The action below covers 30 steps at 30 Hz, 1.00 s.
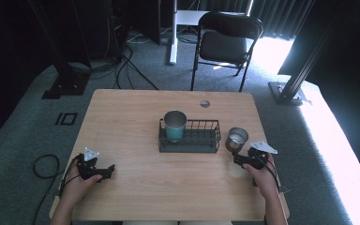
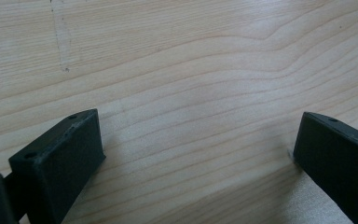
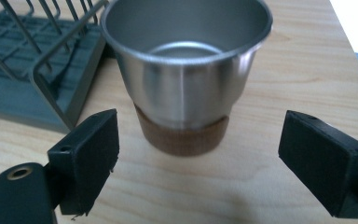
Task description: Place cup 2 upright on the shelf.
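Right gripper view: right gripper (image 3: 198,158) jaws apart, steel cup (image 3: 185,70) just ahead, untouched; left gripper (image 2: 198,158) jaws apart over table (image 2: 177,60).

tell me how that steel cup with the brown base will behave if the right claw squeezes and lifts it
The shiny steel cup with the brown band at its base looks rigid, so it likely won't deform. Its polished, tapered wall may slip upward between the open right claw. It appears empty, so probably light, and a push near its wide rim might tip it.
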Each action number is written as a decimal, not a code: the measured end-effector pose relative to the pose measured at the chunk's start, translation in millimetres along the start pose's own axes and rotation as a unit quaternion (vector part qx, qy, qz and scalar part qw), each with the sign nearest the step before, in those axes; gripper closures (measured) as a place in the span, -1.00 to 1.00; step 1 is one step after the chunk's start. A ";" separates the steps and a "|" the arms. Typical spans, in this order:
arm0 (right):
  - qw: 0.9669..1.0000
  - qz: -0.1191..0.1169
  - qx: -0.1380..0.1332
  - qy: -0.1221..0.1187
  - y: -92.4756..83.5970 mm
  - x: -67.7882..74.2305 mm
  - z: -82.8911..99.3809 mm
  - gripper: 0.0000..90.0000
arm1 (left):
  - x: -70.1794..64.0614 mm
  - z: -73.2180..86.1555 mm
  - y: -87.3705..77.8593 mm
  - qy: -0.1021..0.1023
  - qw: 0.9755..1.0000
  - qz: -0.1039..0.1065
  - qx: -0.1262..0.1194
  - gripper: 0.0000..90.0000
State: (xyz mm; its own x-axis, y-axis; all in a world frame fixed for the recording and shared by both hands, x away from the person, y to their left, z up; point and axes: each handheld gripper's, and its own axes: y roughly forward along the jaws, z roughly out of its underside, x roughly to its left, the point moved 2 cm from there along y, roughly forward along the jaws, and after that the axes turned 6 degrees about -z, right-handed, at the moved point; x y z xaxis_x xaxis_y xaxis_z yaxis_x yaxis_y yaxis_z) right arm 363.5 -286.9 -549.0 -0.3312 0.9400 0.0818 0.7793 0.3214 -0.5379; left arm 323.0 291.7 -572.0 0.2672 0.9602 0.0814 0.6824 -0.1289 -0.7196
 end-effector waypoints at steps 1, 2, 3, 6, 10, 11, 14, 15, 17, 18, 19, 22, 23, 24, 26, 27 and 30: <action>1.000 0.000 0.000 0.000 0.0 0.0 0.0 -0.74 | 0.0 0.0 0.0 0.000 1.000 0.000 0.000 -0.96; 1.000 -0.001 -0.002 -0.001 0.7 0.4 -1.1 -0.74 | 0.0 0.0 0.0 0.000 1.000 0.000 0.000 -0.96; 1.000 -0.002 -0.008 -0.001 2.1 1.1 -3.9 -0.73 | 0.0 0.0 0.0 0.000 1.000 0.000 0.000 -0.96; 1.000 -0.002 -0.011 -0.001 3.1 1.6 -6.9 -0.74 | 0.0 0.0 0.0 0.000 1.000 0.000 0.000 -0.96; 1.000 -0.001 -0.013 -0.008 6.1 2.7 -13.0 -0.74 | 0.0 0.0 0.0 0.000 1.000 0.000 0.000 -0.96; 1.000 -0.001 -0.013 -0.008 6.1 2.7 -13.0 -0.74 | 0.1 0.0 0.0 0.000 1.000 0.000 0.000 -0.96; 1.000 0.001 -0.018 -0.006 8.6 3.1 -16.9 -0.74 | 0.0 0.0 0.0 0.000 1.000 0.000 0.000 -0.96; 1.000 0.000 -0.020 -0.006 9.3 3.1 -17.7 -0.74 | -0.1 0.0 0.1 -0.001 1.000 0.000 -0.001 -0.96; 1.000 0.000 -0.023 -0.007 10.5 3.5 -19.7 -0.74 | 0.0 0.0 0.0 0.000 1.000 0.000 0.000 -0.96; 1.000 0.000 -0.025 -0.009 11.1 3.6 -20.7 -0.74 | 0.0 0.0 0.0 0.000 1.000 0.000 0.000 -0.96; 1.000 0.000 -0.025 -0.009 11.1 3.6 -20.7 -0.74 | 0.0 0.0 0.0 0.000 1.000 0.000 0.000 -0.96; 1.000 0.001 -0.030 -0.007 13.5 3.4 -24.6 -0.74 | 0.0 0.0 0.0 0.000 1.000 0.000 0.000 -0.96; 0.999 0.001 -0.031 -0.008 14.3 3.6 -25.4 -0.74 | 0.0 0.0 0.0 0.000 1.000 0.000 0.000 -0.96; 0.999 -0.001 -0.031 -0.009 14.9 3.9 -26.2 -0.74 | 0.0 0.0 0.0 0.000 1.000 0.000 0.000 -0.96; 0.999 -0.003 -0.031 -0.009 15.6 4.3 -26.9 -0.74 | 0.0 0.0 0.0 0.000 1.000 0.000 0.000 -0.96; 0.999 -0.003 -0.031 -0.009 17.6 4.7 -28.1 -0.74 | 0.0 0.0 0.0 0.000 1.000 0.000 0.000 -0.96; 0.999 -0.004 -0.030 -0.009 20.1 4.8 -29.0 -0.74 | 0.0 0.0 0.0 0.000 1.000 0.000 0.000 -0.96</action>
State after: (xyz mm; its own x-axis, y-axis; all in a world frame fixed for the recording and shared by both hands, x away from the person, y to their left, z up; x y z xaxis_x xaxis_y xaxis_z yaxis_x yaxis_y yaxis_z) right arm 393.0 -272.7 -535.0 -0.3462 0.9356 0.0699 0.8076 0.3351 -0.4853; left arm 323.0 291.7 -572.0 0.2674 0.9602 0.0808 0.6828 -0.1296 -0.7191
